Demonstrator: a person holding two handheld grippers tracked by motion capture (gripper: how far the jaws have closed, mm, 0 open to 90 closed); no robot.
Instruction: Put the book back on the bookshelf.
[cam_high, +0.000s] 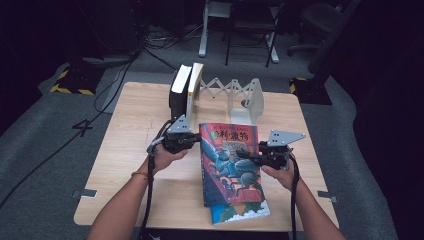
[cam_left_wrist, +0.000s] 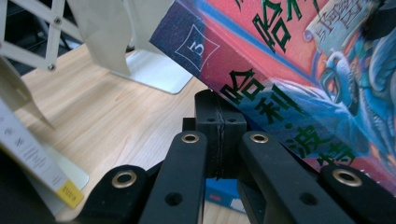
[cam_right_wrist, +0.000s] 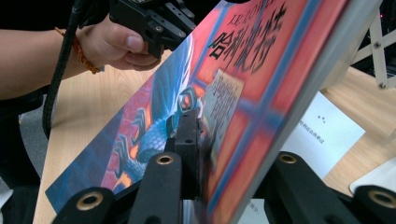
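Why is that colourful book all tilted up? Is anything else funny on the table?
The colourful book is tilted because both claws hold it off the table: the left claw at its spine, the right claw on its open edge. Another book pokes out beneath it, and the two upright books lean a bit.

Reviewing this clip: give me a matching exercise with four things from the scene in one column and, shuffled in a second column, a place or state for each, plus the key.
Things:
1. colourful book
2. two upright books
3. white bookend
4. blue-edged book

Places or states:
A. lying flat on the table, under the raised one
B. standing at the far edge, left of the folding rack
C. lifted and tilted, the right gripper clamped on its edge
D. standing at the rack's right end

Pairs: 1-C, 2-B, 3-D, 4-A
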